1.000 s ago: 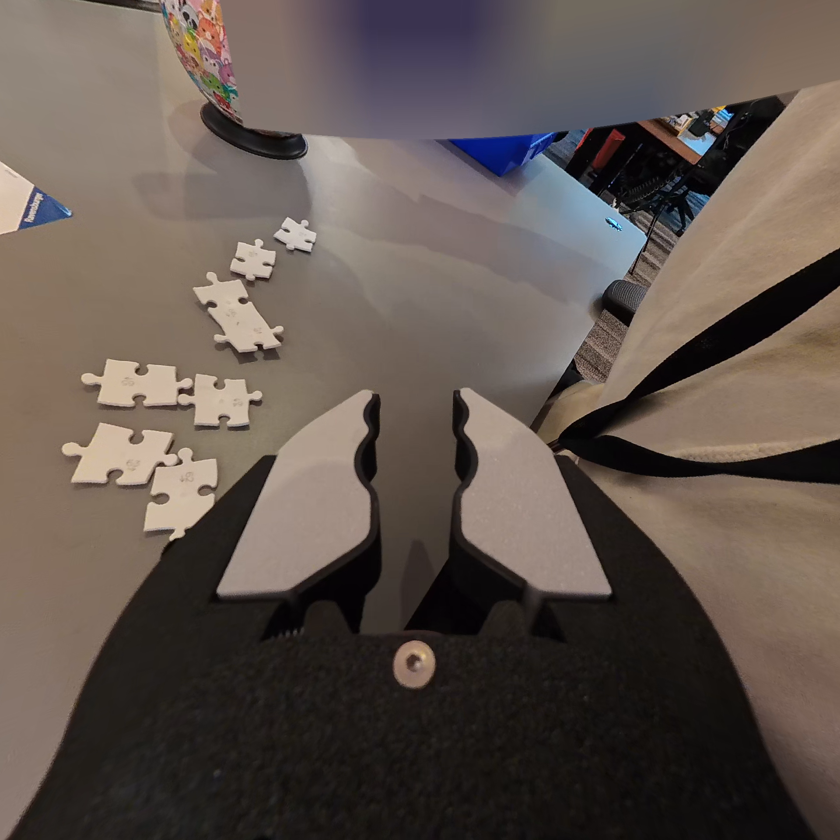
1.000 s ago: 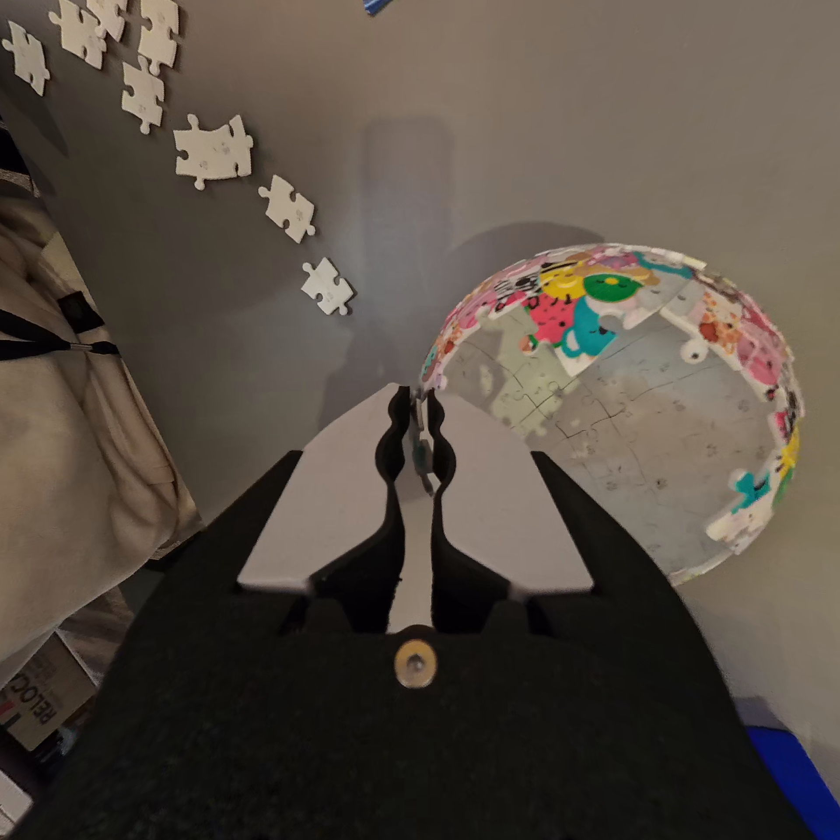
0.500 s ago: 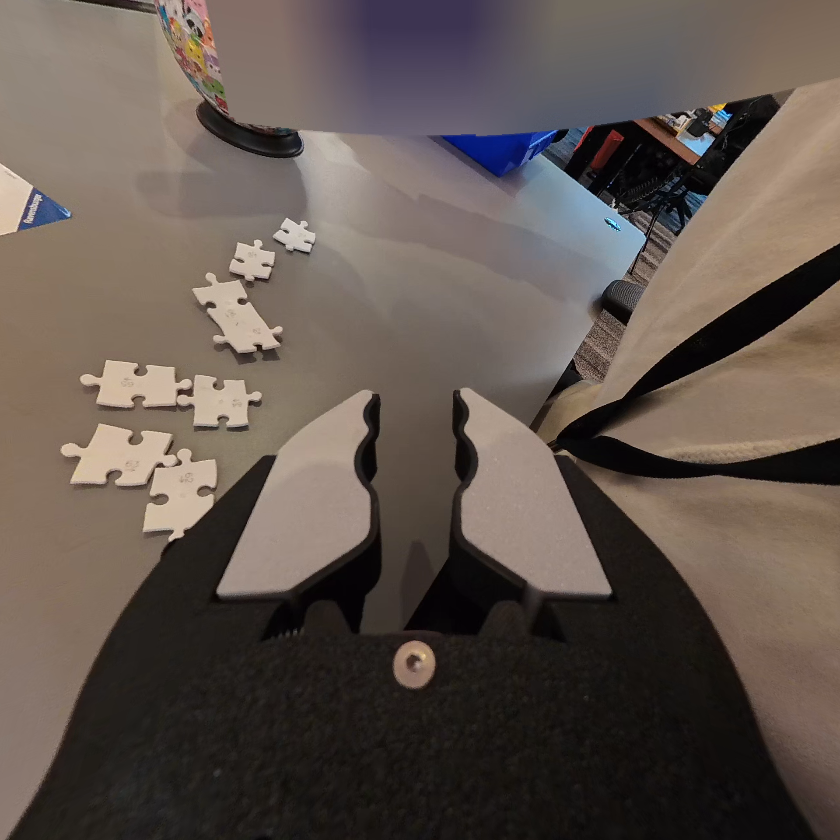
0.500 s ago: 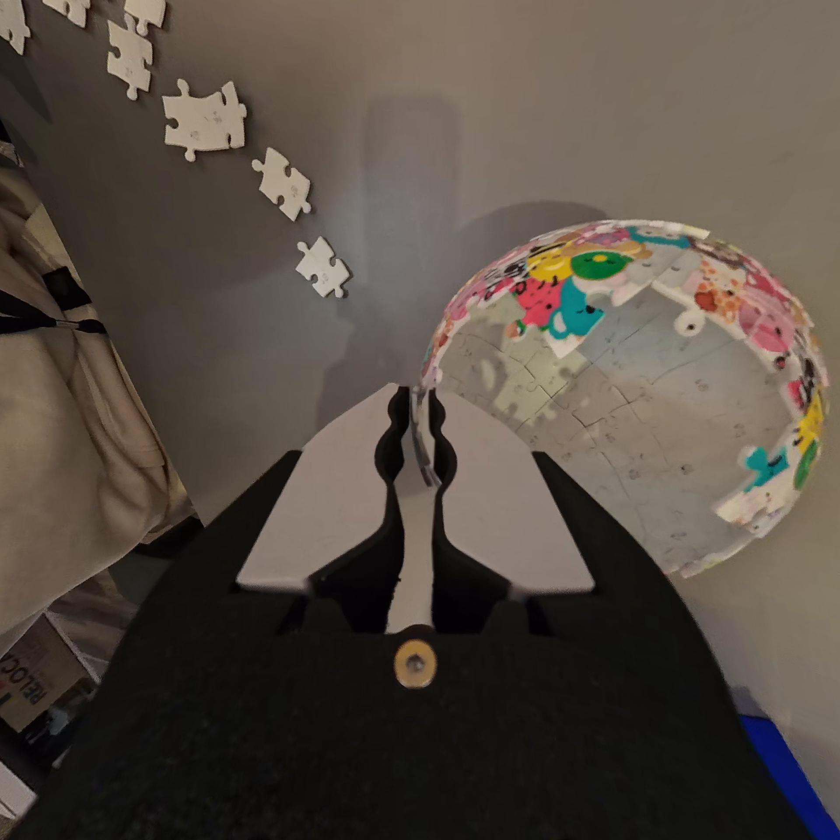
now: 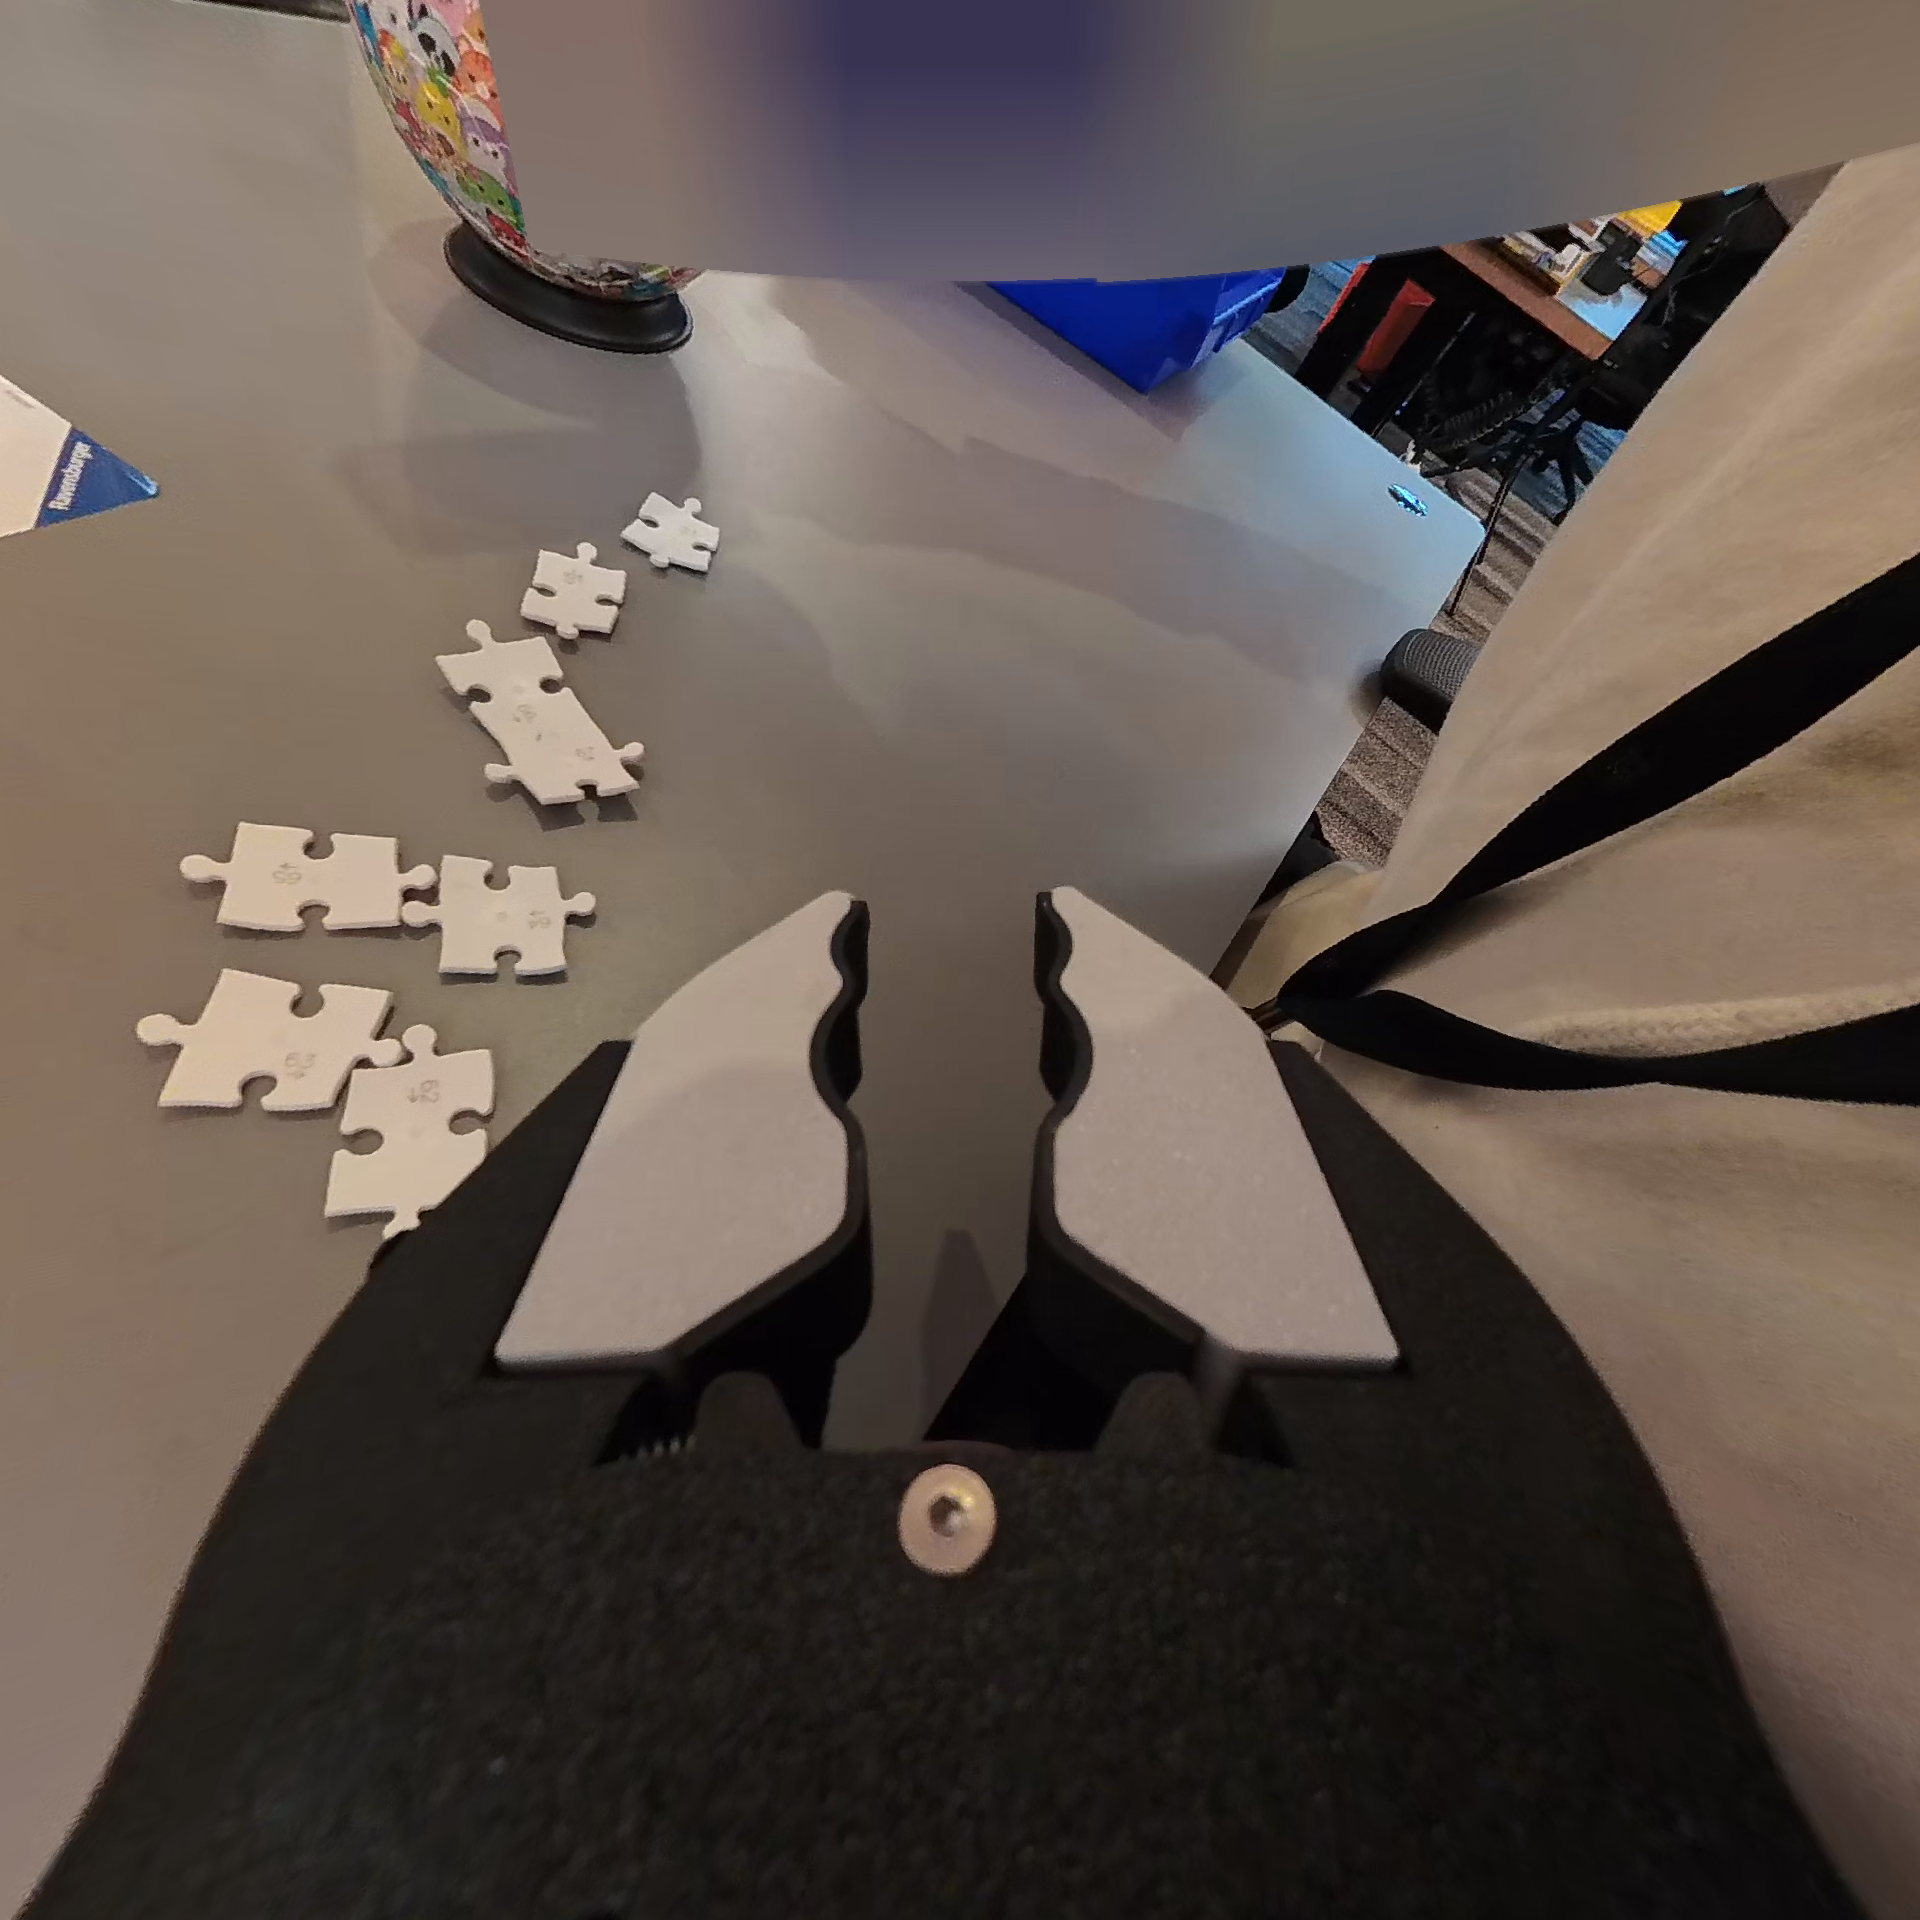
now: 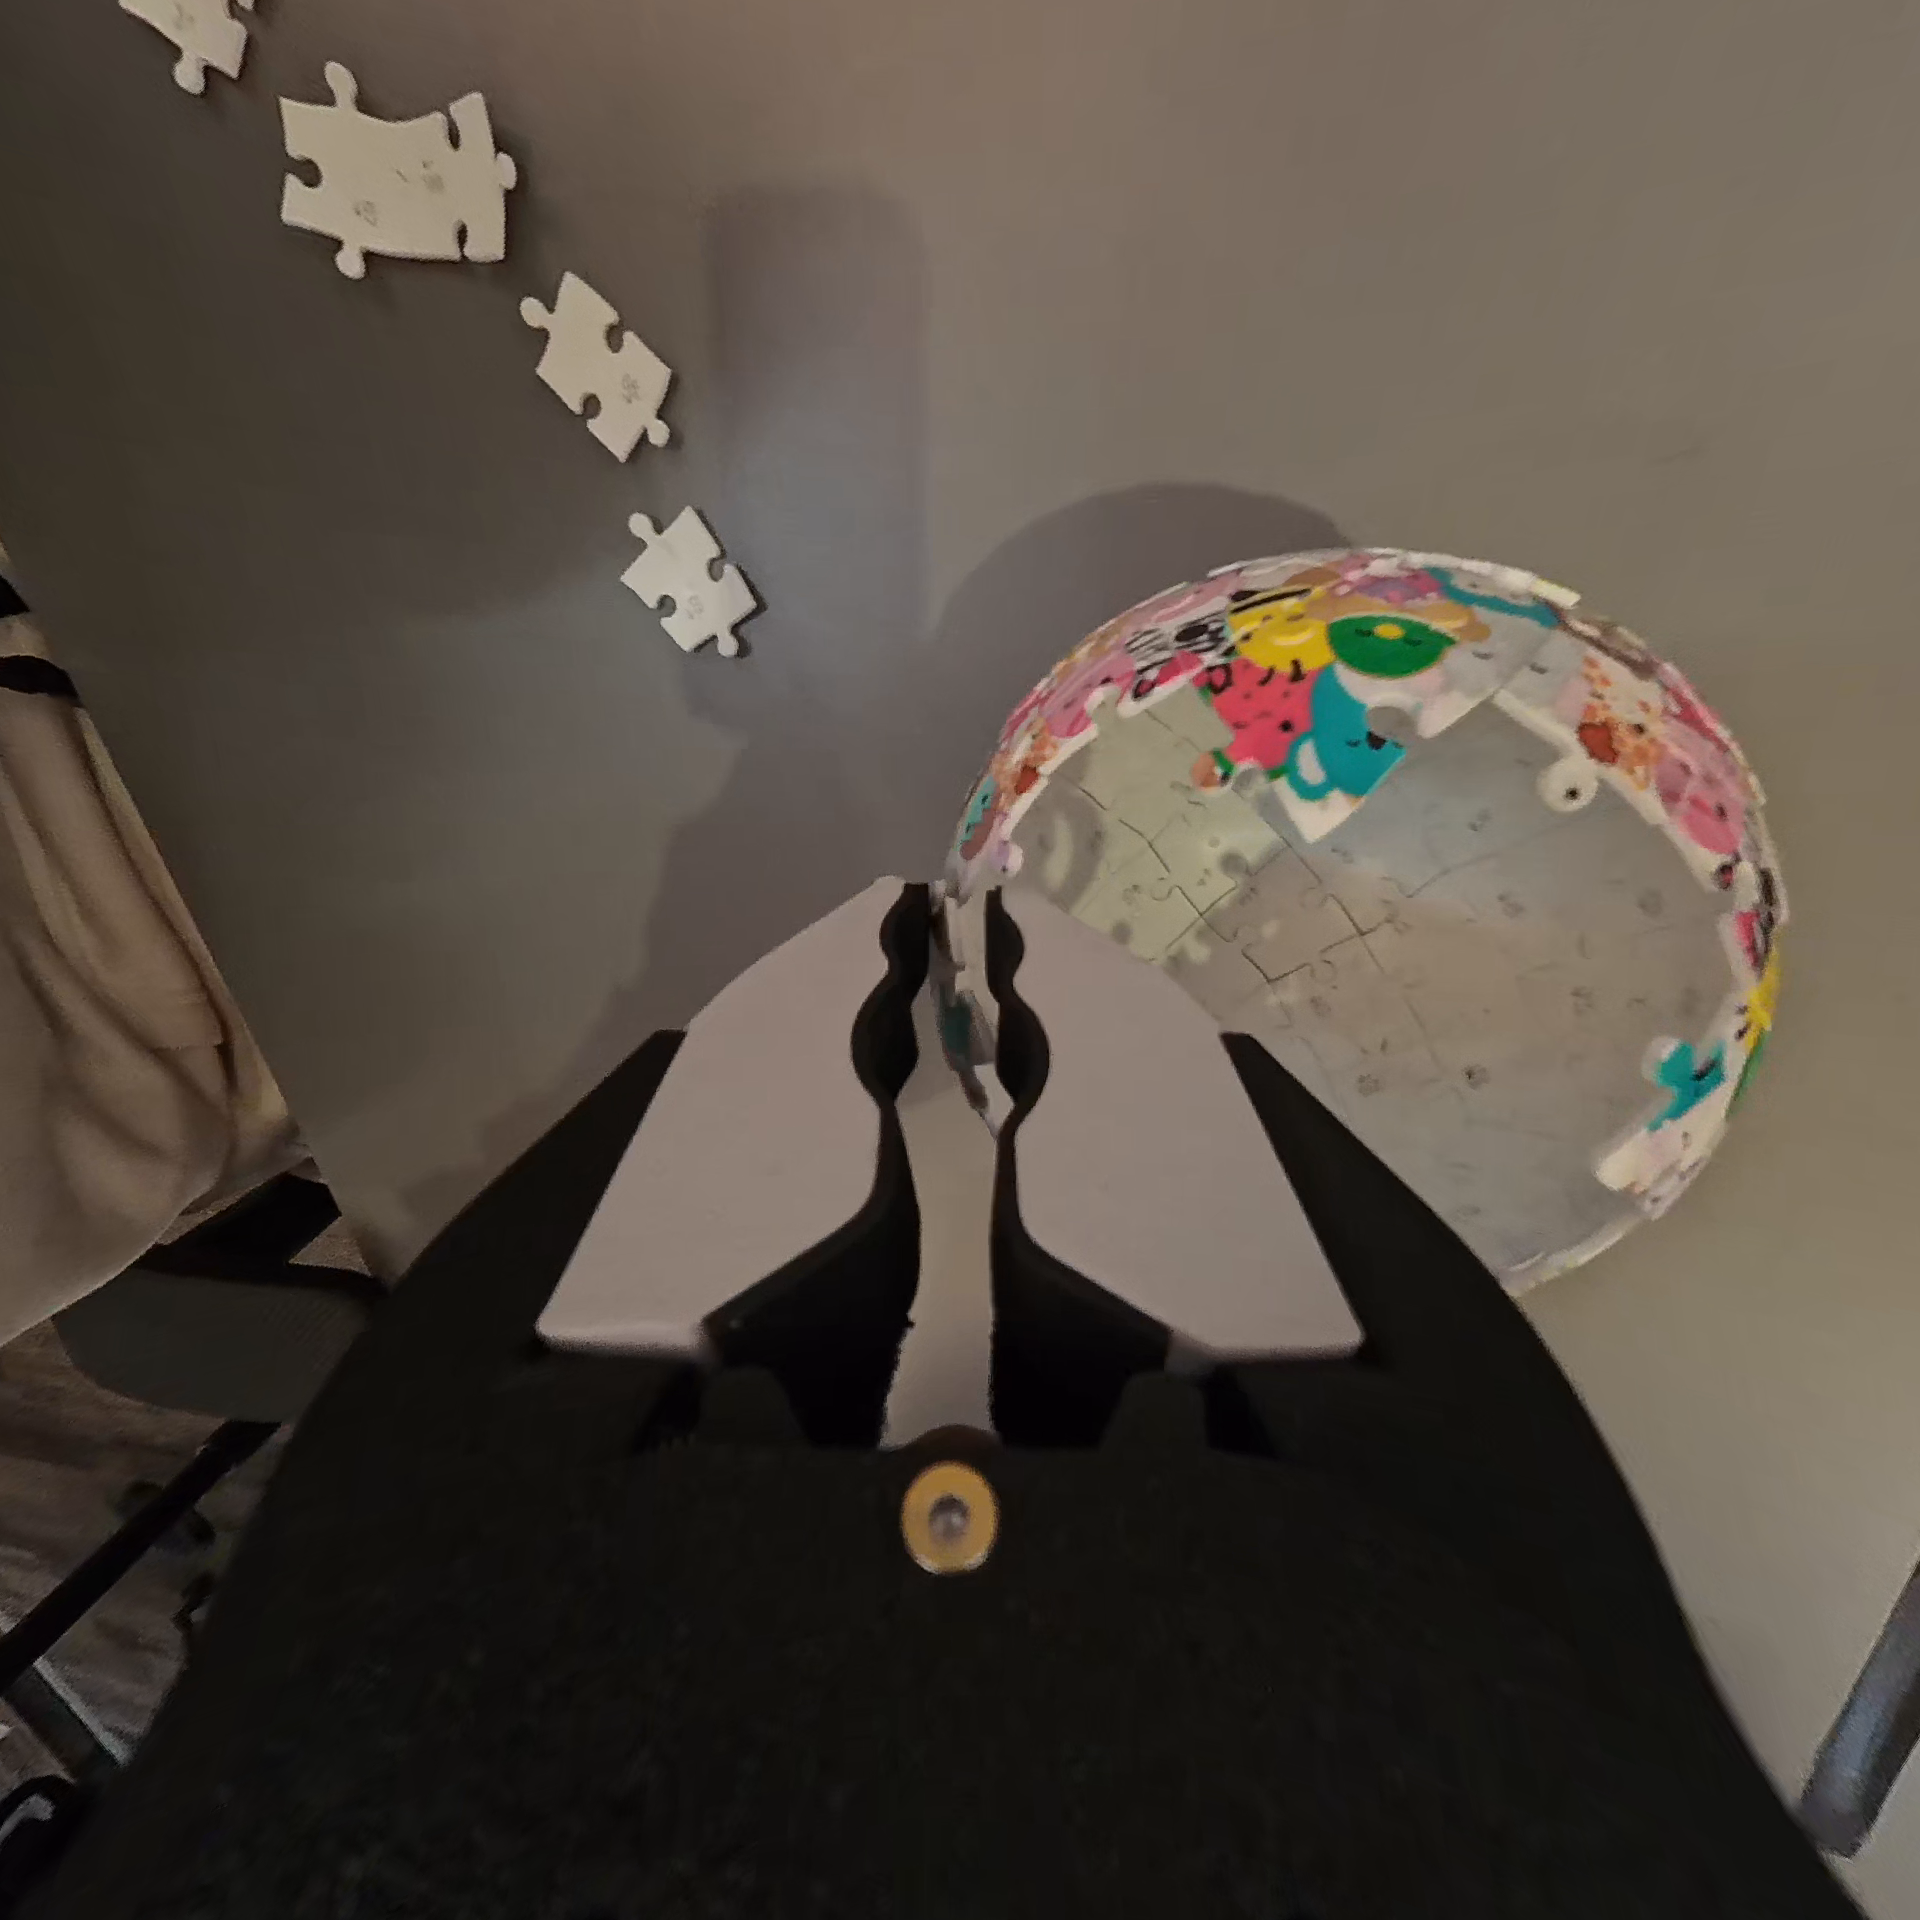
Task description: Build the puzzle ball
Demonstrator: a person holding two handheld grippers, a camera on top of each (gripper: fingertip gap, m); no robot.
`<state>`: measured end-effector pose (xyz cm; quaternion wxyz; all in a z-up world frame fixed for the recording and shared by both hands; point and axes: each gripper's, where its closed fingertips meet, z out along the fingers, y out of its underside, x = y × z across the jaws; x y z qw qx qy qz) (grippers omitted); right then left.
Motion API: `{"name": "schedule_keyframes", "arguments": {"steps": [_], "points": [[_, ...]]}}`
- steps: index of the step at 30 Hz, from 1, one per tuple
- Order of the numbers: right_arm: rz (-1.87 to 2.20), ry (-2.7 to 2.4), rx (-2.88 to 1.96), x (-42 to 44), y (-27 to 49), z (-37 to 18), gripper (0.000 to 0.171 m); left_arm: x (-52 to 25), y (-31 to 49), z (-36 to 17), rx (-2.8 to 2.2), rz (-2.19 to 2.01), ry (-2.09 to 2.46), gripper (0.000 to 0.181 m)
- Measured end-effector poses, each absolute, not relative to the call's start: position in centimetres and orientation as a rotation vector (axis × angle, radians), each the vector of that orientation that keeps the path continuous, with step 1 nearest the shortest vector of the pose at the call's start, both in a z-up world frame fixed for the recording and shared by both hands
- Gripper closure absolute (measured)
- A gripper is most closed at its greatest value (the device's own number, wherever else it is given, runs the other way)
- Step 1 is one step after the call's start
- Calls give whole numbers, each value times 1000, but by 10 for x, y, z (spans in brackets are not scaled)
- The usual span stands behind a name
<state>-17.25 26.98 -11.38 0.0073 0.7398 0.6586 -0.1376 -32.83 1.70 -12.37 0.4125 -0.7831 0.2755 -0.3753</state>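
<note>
Jaws of right gripper (image 6: 954,914) clamp a puzzle piece (image 6: 958,1023) at the ball's (image 6: 1455,997) rim.

The ball (image 6: 1382,914) is covered outside in small cartoon faces of pink, yellow, green, teal and white, while its open inside is plain pale grey-white, crossed by thin joint lines. Its stand (image 5: 566,296) is black. The loose pieces (image 5: 312,1039) lie pale side up, off-white on a flat grey table (image 5: 935,623). Both grippers have black bodies with light grey finger tops (image 5: 707,1143). The piece (image 6: 961,1013) pinched in the right one looks teal and white, though blurred. A bin (image 5: 1143,317) is bright blue.
</note>
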Motion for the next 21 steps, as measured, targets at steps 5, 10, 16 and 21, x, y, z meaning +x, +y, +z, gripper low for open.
{"name": "schedule_keyframes", "arguments": {"steps": [5,10,16,21], "points": [[-454,2041,2310,-173,269,-114,165,-328,17,-124,-1970,-946,691,151],[-444,2023,2285,-170,266,-117,167,-329,18,-123,-1968,-948,687,151],[-433,2052,2292,-170,269,-118,167,-329,18,-123,-1969,-946,688,151],[-359,2169,2256,-169,270,-116,164,-329,18,-124,-1969,-943,688,151]]}}
